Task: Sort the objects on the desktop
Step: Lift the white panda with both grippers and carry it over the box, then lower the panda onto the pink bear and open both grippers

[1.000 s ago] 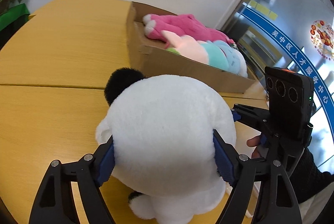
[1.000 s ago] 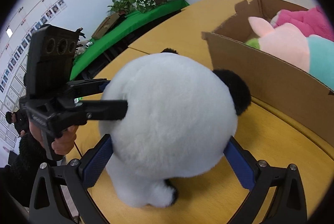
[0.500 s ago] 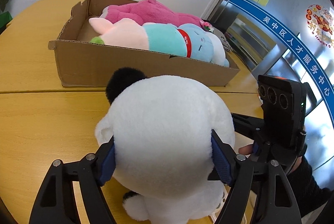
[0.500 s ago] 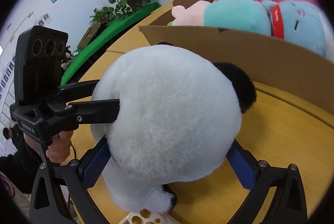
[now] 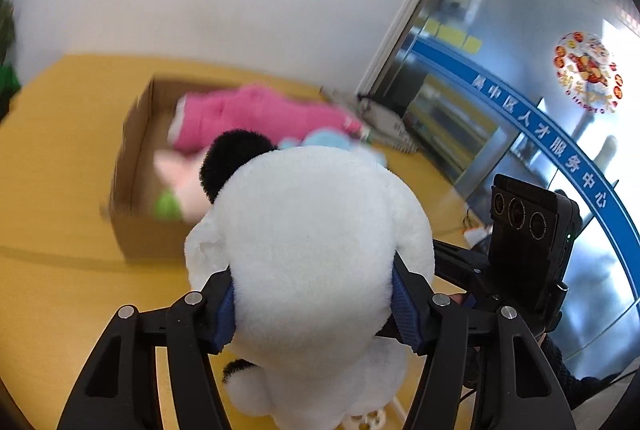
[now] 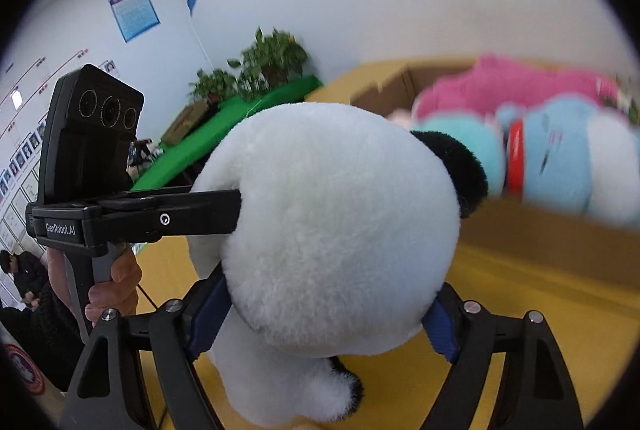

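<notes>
Both sets of fingers are pinching the white panda plush (image 5: 312, 254) by its round head: the left gripper (image 5: 314, 304) has its blue pads (image 5: 404, 306) dug into the fur, and the right gripper (image 6: 320, 314) squeezes from the other side. The plush hangs above the yellow worktop (image 5: 52, 189), close to the cardboard box (image 5: 132, 165) where a pink plush (image 5: 256, 113) and a light blue plush (image 6: 560, 153) already lie, all motion-blurred. Readable writing: "GenRobot.AI" on the left gripper's body in the right wrist view, plus blue door banner (image 5: 548, 145) with Chinese characters "人才服务中心".
</notes>
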### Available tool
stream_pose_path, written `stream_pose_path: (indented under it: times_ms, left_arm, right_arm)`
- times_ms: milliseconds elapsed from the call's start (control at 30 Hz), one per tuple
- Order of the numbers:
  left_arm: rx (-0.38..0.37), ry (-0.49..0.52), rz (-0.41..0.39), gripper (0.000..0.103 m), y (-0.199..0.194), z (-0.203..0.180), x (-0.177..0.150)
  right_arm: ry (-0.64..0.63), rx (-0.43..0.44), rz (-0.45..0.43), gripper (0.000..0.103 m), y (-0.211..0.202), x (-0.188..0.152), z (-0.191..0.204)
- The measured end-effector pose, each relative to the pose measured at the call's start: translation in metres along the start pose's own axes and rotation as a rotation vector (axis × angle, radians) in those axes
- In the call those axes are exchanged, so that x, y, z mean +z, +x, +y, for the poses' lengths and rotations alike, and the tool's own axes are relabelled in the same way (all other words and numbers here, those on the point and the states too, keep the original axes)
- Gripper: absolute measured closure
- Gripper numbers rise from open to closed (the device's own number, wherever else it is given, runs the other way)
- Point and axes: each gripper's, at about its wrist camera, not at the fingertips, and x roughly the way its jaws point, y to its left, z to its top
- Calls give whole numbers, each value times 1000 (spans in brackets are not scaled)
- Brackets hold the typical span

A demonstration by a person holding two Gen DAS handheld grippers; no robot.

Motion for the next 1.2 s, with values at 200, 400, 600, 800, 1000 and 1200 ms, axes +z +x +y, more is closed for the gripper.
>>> stream_pose_path:
  times_ms: [200,400,600,800,1000,1200]
  left_arm:
    - [47,140,-91,36,20,-2,114]
    - [129,92,-2,34,92,69,175]
    - [201,-103,169,29,166,175,169]
    - [206,-157,127,12,147,190,167]
    - [290,-114,33,9,96,166,167]
    - [344,-6,-68,0,32,94,121]
  right_arm:
    - [-88,-23,-110,21,-6,109,-28]
    - [-19,-7,-62,21,78,178,-96]
    - [147,17,89,20,191,175,-150]
    - [223,-17,62,1,190,167,-163]
    - [286,-20,-91,1,110,151,-149]
    - [160,-203,-160,1,40,118,-85]
